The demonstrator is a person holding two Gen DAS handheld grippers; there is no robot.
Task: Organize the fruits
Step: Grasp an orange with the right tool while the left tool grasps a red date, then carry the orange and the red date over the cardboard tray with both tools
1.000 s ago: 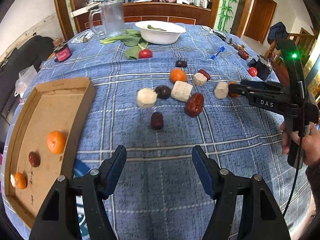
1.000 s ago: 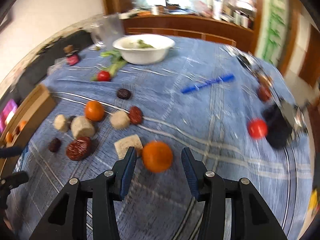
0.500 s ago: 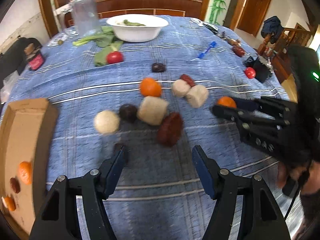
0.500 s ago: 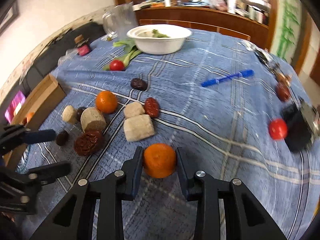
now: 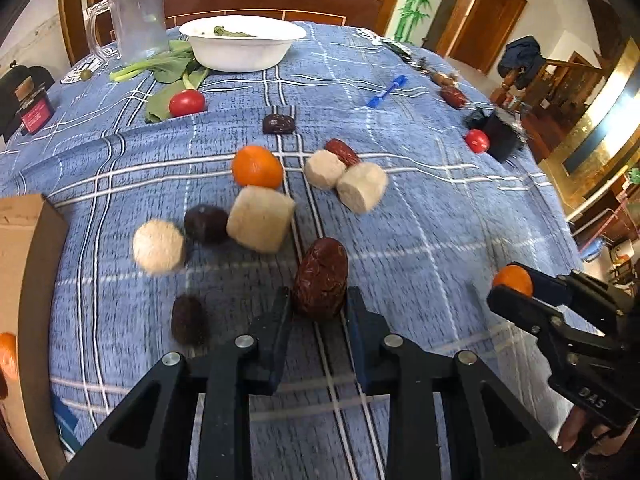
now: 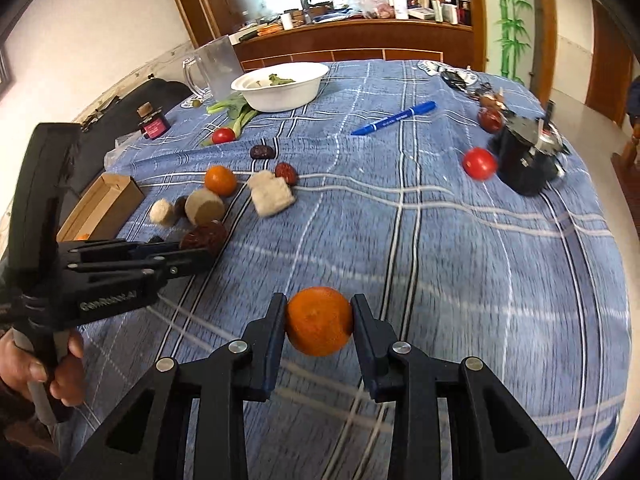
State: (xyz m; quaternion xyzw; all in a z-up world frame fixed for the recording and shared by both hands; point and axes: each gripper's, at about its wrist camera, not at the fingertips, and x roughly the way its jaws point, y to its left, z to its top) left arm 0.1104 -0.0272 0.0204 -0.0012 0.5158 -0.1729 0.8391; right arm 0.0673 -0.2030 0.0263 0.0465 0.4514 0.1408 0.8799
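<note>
My left gripper (image 5: 318, 306) is shut on a large wrinkled red date (image 5: 321, 276) on the blue plaid cloth; the date shows in the right wrist view (image 6: 204, 236) too. My right gripper (image 6: 319, 320) is shut on an orange (image 6: 319, 321) and holds it above the cloth; it appears at the right of the left wrist view (image 5: 513, 280). Another orange (image 5: 257, 167), pale cut chunks (image 5: 260, 219), a pale ball (image 5: 158, 246) and dark dates (image 5: 205, 224) lie in the middle. A cardboard tray (image 5: 24, 264) is at the left.
A white bowl (image 5: 242, 46), a glass jug (image 5: 138, 20) and greens (image 5: 168, 70) stand at the back. Cherry tomatoes (image 5: 186, 102) (image 6: 479, 163), a blue pen (image 6: 394, 119), a black object (image 6: 528, 156) and a small red jar (image 6: 154, 125) lie around.
My left gripper moved forward and closed on the large red date. My right gripper closed on the orange and lifted it back off the cloth.
</note>
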